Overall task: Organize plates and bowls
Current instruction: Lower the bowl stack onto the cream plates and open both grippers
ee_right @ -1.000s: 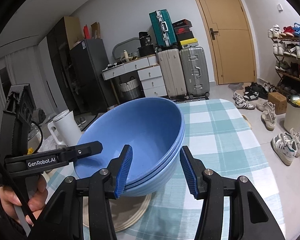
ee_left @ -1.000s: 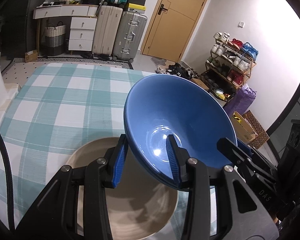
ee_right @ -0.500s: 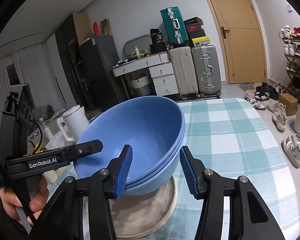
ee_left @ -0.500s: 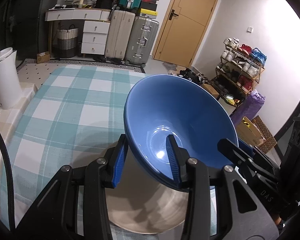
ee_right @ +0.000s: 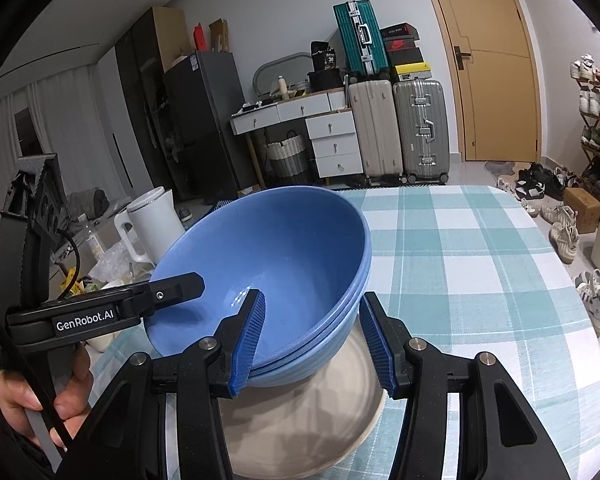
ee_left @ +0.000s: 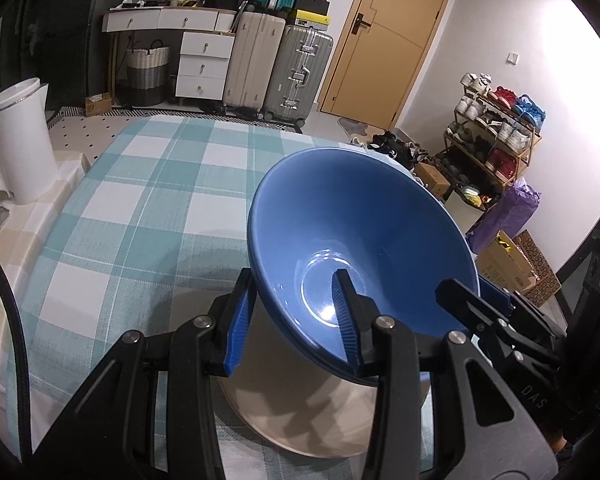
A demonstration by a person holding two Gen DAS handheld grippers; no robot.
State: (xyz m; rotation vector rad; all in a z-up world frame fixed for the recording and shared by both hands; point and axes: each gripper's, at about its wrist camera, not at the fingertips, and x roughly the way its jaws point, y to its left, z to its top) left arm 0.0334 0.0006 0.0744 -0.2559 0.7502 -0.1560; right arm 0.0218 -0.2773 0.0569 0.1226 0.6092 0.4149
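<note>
Blue bowls [ee_right: 284,256] stacked, tilted above beige plate [ee_right: 324,412] on checked desk [ee_right: 480,264], left gripper [ee_left: 296,320] and right gripper [ee_right: 312,336] fingers each clamped on opposite rim walls.

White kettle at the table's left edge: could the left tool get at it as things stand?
Probably not yet. The left tool is clamped on the rim of the stacked blue bowls, shared with the right tool, above the beige plate. The path across the checked cloth to the kettle looks free.
</note>
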